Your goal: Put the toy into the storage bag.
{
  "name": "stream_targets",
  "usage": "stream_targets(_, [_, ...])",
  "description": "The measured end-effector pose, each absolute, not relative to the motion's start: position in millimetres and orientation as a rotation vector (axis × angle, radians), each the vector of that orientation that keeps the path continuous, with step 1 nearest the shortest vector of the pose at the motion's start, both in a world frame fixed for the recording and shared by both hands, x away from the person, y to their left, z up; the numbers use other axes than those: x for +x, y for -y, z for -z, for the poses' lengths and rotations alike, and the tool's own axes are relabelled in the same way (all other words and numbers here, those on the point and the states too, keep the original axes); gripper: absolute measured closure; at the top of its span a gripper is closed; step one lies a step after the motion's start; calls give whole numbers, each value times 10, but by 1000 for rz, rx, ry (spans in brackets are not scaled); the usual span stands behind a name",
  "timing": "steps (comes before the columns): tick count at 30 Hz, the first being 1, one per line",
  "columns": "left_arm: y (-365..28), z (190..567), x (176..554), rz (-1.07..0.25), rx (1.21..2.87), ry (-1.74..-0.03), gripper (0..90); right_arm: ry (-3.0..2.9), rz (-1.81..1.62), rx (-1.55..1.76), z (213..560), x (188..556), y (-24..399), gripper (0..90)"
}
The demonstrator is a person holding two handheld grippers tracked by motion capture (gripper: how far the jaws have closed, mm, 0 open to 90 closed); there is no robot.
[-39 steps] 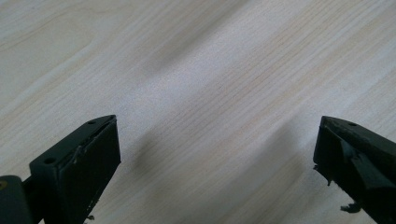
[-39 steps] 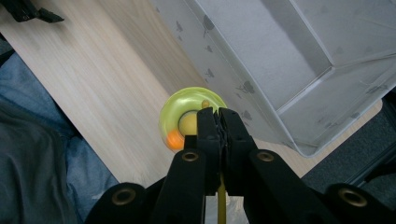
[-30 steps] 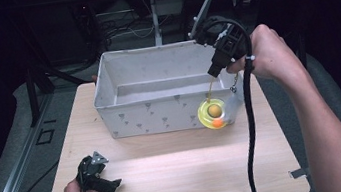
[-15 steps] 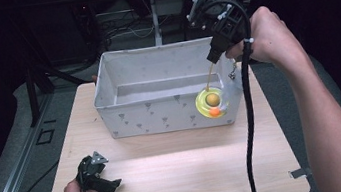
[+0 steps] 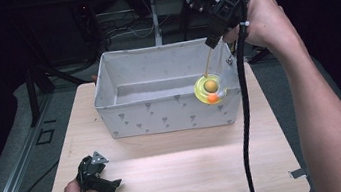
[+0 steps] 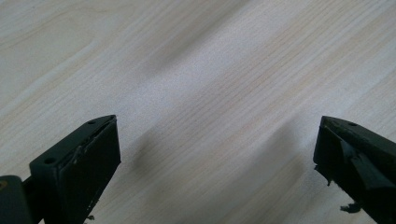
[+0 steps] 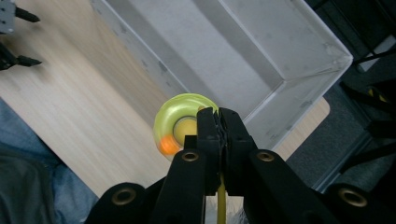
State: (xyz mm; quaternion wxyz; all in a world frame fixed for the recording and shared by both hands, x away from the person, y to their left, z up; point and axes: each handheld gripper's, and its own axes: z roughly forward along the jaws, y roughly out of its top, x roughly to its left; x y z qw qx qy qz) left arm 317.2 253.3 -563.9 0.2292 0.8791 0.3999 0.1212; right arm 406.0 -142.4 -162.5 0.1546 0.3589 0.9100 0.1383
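A translucent yellow-green ring toy (image 5: pixel 210 89) with an olive ball at its centre and an orange ball at its edge hangs on a thin yellow cord (image 5: pixel 209 63). My right gripper (image 5: pixel 213 42) is shut on that cord, high above the right end of the grey fabric bin (image 5: pixel 161 118). In the right gripper view the jaws (image 7: pixel 218 116) are pressed together over the toy (image 7: pixel 180 128), with the bin's floor (image 7: pixel 252 51) beyond. My left gripper (image 5: pixel 113 185) lies on the wooden table (image 5: pixel 194 173) at the front left, open, nothing between its jaws (image 6: pixel 217 154).
The right gripper's thick black cable (image 5: pixel 244 116) hangs down across the bin's right front corner and the table. Dark floor, stands and cables surround the table. The left gripper (image 7: pixel 14 28) shows far off in the right gripper view.
My right gripper has risen and moved back, carrying the hanging toy up from the bin's front wall to about rim height. The left gripper has stayed still.
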Motion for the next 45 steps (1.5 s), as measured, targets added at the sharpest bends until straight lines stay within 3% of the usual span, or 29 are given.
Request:
stream_targets(24, [-2529,5632,3170,-337,2420,-1089,7,-2497,-435,1179,1501,4450,1549,884])
stream_targets(45, [-2527,5626,3165,-345,2414,-1084,8,-2459,-436,1258,1780,4796,1699,883])
